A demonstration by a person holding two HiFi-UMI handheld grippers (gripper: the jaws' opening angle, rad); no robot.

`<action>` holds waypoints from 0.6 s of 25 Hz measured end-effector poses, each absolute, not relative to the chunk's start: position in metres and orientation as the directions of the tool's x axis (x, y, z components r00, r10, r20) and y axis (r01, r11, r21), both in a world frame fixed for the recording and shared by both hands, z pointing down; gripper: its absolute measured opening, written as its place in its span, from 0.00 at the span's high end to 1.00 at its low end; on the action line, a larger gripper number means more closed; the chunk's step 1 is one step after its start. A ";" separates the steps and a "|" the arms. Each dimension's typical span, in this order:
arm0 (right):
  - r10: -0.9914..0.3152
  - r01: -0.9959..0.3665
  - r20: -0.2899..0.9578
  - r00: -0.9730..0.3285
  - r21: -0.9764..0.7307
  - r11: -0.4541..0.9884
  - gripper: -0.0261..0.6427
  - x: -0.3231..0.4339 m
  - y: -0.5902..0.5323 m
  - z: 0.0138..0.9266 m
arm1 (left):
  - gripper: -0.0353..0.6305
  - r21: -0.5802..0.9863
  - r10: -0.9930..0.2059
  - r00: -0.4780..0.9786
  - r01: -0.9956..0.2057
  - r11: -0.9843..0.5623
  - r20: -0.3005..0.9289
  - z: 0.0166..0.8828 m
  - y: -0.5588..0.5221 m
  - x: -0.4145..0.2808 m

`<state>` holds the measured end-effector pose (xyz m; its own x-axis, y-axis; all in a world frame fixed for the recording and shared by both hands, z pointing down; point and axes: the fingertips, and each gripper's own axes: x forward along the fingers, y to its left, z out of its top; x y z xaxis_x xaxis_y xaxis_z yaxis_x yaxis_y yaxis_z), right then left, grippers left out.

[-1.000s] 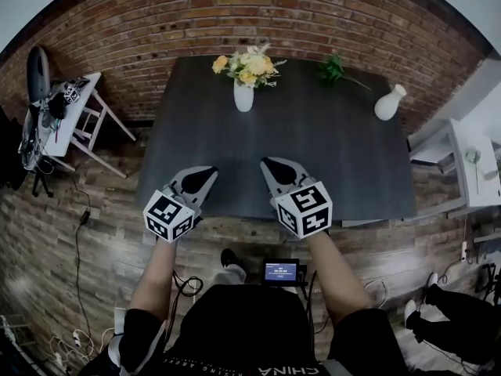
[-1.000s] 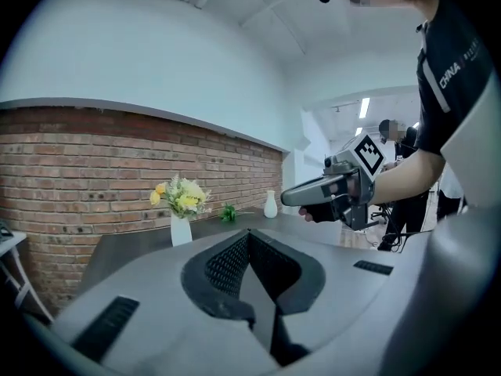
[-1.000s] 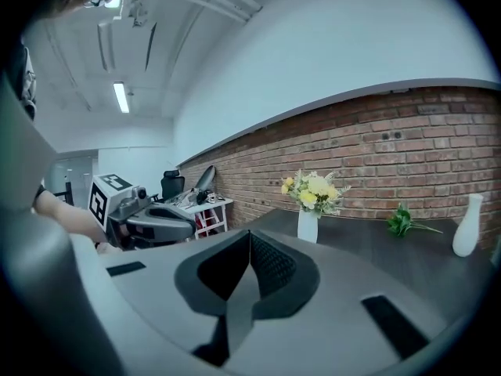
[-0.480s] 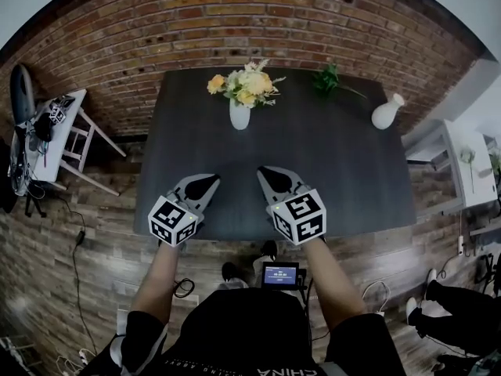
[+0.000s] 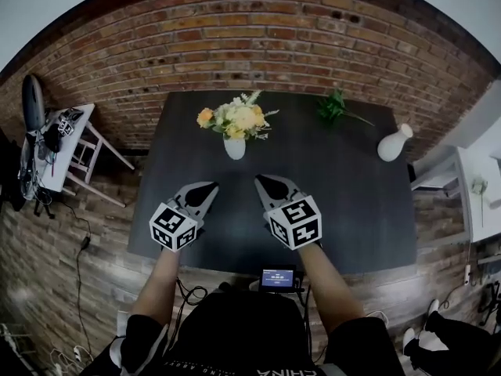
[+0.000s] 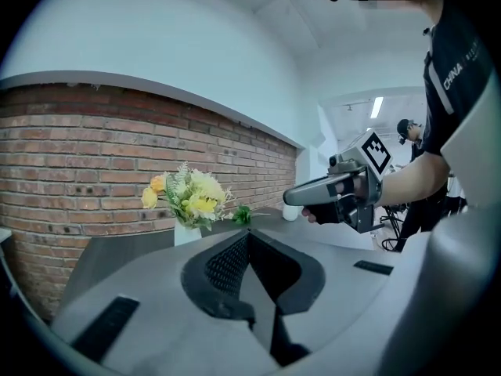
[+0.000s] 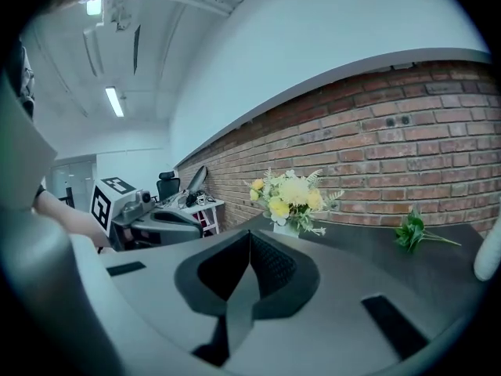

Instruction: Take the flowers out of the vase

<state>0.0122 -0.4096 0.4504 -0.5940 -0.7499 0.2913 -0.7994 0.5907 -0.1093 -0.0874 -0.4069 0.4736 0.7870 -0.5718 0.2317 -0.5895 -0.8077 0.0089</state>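
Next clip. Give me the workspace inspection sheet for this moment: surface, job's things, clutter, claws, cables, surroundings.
Surface: dark table, mostly bare.
Job's things: yellow and white flowers standing in a white vase near the table's far edge; not yet taken out.
Clutter: green sprig lying at the far edge; second white vase at the right, no flowers in it.
Grippers: left claw and right claw both shut and empty, over the near half of the table, short of the flowers.
Cables: loose cables on the floor by the person's feet.
Surroundings: brick wall, white side table with gear at left, small screen under the near edge.
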 end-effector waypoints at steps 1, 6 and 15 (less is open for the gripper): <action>-0.744 -0.794 0.292 -0.601 -0.114 0.597 0.95 0.015 -0.415 0.451 | 0.95 0.014 -0.580 0.781 -0.599 -0.801 0.233 0.473 -0.411 -0.085; -0.721 -0.778 0.308 -0.620 -0.122 0.617 0.95 0.019 -0.436 0.460 | 0.95 0.028 -0.608 0.760 -0.630 -0.777 0.228 0.476 -0.424 -0.083; -0.739 -0.795 0.303 -0.602 -0.137 0.591 0.95 0.029 -0.453 0.455 | 0.95 0.024 -0.601 0.767 -0.621 -0.783 0.224 0.475 -0.448 -0.074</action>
